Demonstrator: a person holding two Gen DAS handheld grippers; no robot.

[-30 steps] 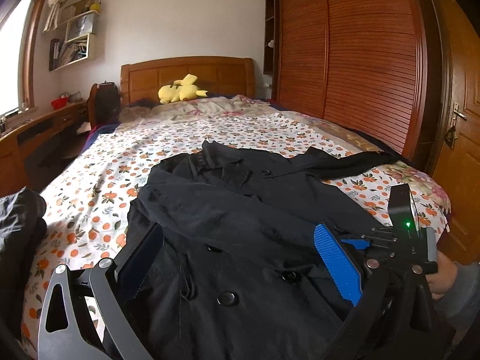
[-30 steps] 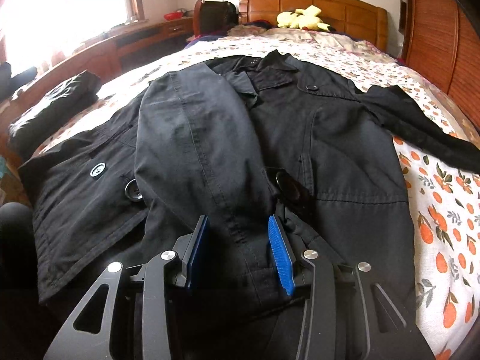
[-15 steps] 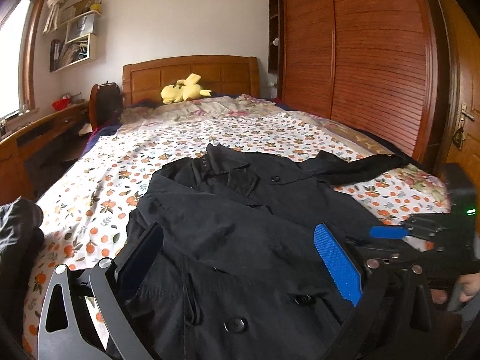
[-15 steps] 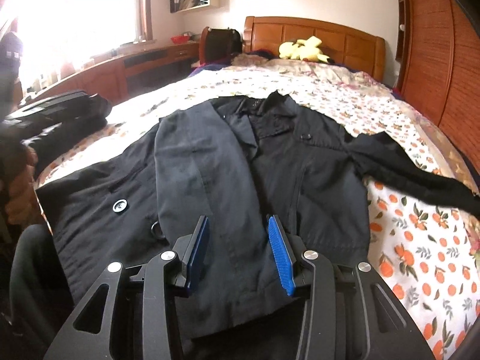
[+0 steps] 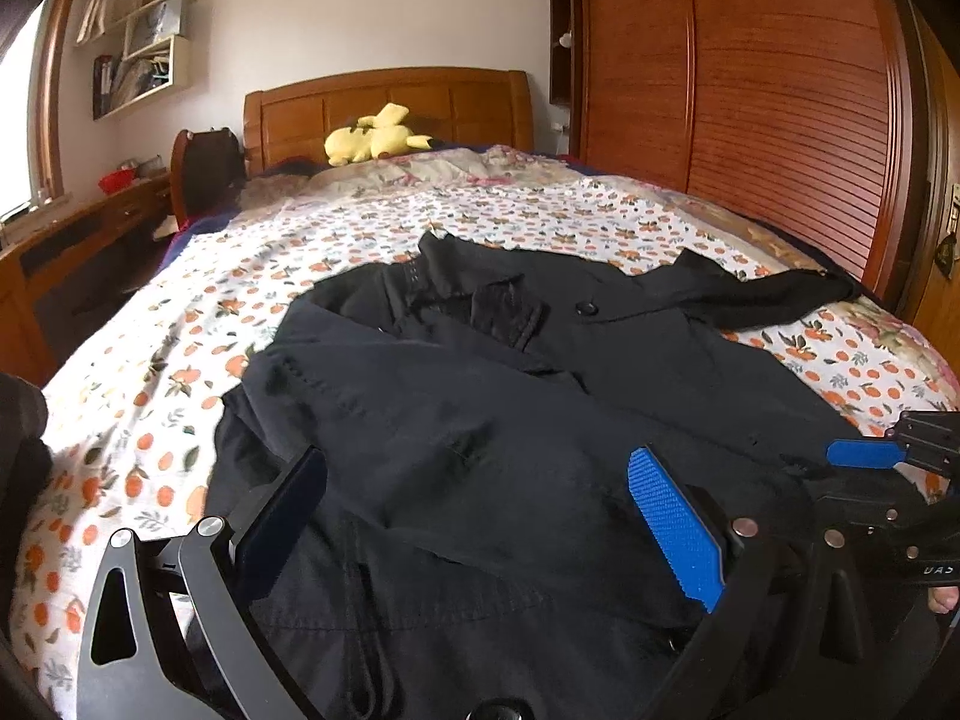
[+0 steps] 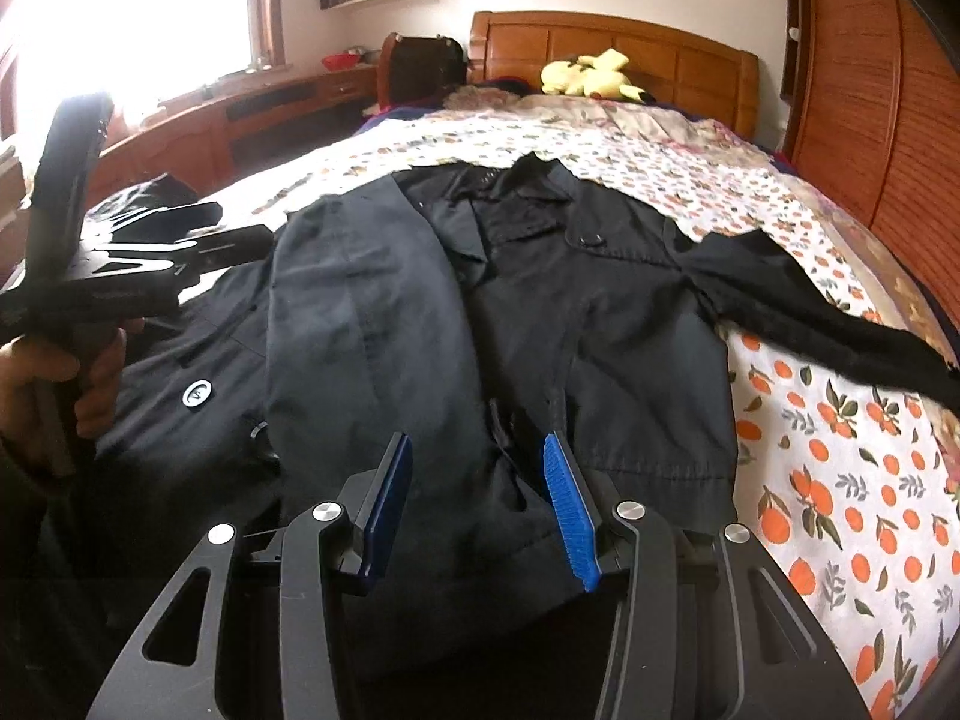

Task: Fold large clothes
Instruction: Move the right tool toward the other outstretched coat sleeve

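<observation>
A large black coat (image 5: 480, 408) lies front-up on the bed, collar toward the headboard; it also shows in the right wrist view (image 6: 480, 312). Its left sleeve (image 6: 354, 324) is folded across the front. Its right sleeve (image 6: 828, 318) stretches out over the sheet. My left gripper (image 5: 474, 498) is open and empty above the coat's lower part. My right gripper (image 6: 477, 498) is open and empty above the hem, near the folded sleeve's cuff. Each gripper shows in the other's view, the right one (image 5: 864, 456) at the right edge and the left one (image 6: 198, 240) at the left.
The bed (image 5: 180, 396) has an orange-print sheet. A yellow plush toy (image 5: 375, 135) lies at the wooden headboard. A wooden wardrobe (image 5: 750, 90) stands on the right, a desk (image 6: 252, 114) under the window on the left. A dark folded garment (image 5: 18, 450) lies at the bed's left edge.
Both grippers have drawn back and up from the coat, so more of the bed shows. The right gripper's jaws have opened wider and let go of the sleeve cuff.
</observation>
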